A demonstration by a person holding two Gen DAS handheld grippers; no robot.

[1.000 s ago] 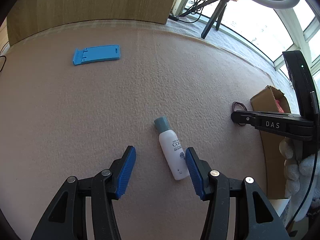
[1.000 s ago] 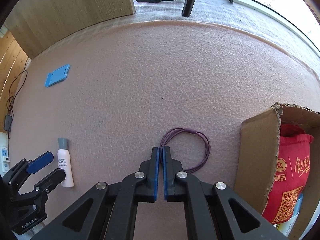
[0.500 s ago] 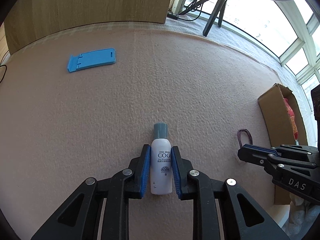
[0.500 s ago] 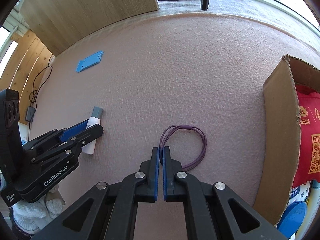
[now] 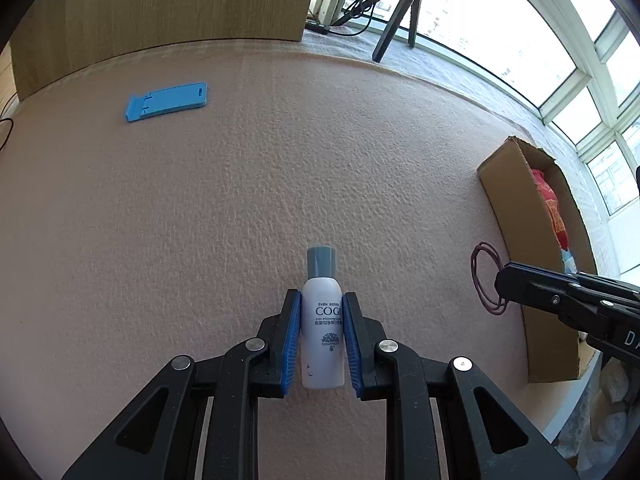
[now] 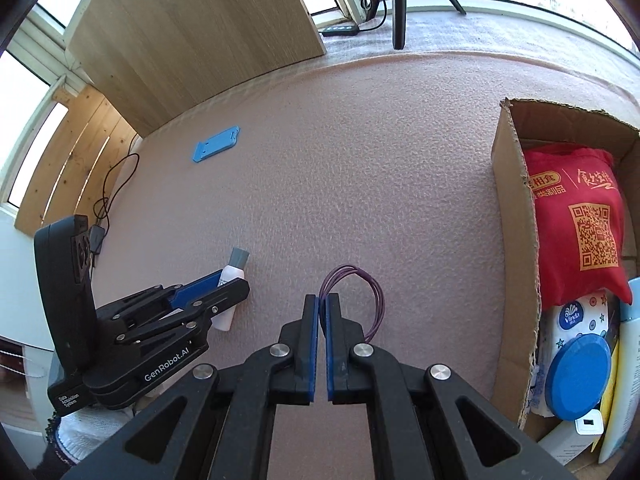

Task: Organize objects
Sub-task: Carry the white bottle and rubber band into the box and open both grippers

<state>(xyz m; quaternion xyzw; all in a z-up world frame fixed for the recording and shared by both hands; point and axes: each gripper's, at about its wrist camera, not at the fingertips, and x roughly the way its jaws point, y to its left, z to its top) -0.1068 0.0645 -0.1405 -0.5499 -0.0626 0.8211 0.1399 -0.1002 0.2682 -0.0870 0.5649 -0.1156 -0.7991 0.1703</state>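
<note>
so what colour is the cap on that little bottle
Grey-blue cap on a white bottle, clearest in the left wrist view.

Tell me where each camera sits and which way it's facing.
Left wrist: on the left gripper, looking forward and down along its fingers at the bottle they clamp.
Right wrist: on the right gripper, looking down at the hair tie beside the box.
Shared: mat, bottle, hair tie, box, blue stand.
</note>
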